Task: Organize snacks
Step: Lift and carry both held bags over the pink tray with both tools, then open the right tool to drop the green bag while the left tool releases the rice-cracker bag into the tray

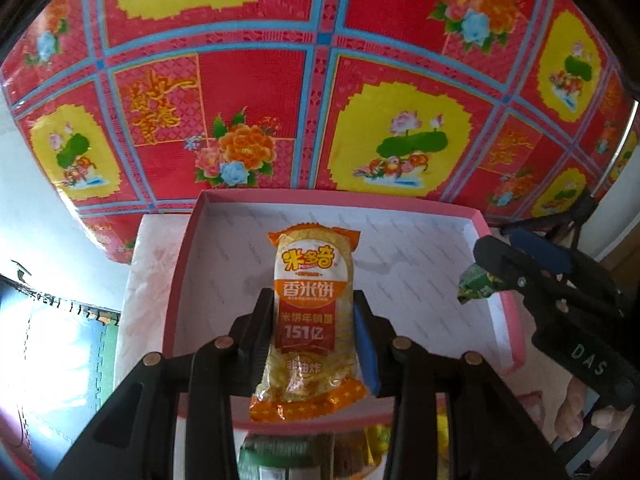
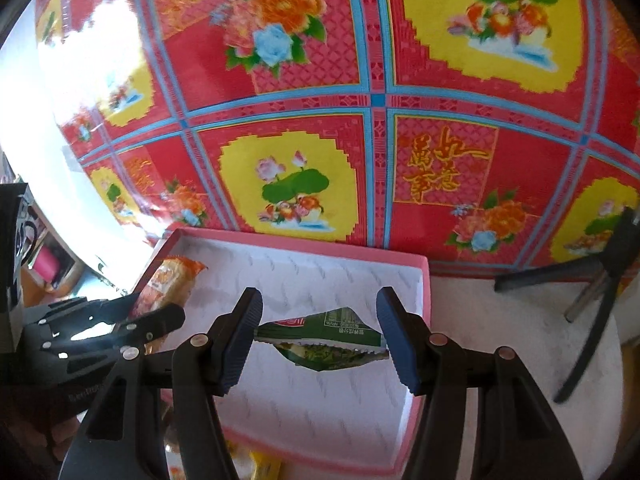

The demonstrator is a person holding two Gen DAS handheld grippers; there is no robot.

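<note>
A pink-rimmed box [image 1: 508, 320] with a white patterned floor stands below me. My left gripper [image 1: 314, 308] is shut on an orange rice-cracker packet [image 1: 310, 304] and holds it upright over the box. My right gripper [image 2: 320, 334] is wide open above the box [image 2: 304, 242], and a green snack packet [image 2: 324, 338] lies between its fingers, touching neither as far as I can see. The left gripper with its orange packet [image 2: 168, 280] shows at the left of the right wrist view. The right gripper [image 1: 492, 280] and the green packet [image 1: 476, 286] show at the right of the left wrist view.
The box stands on a white cloth [image 2: 500, 320] against a red, yellow and blue flowered sheet [image 1: 320, 80]. More snack packets [image 1: 372, 444] lie in front of the box. A black tripod [image 2: 592, 280] stands at the right.
</note>
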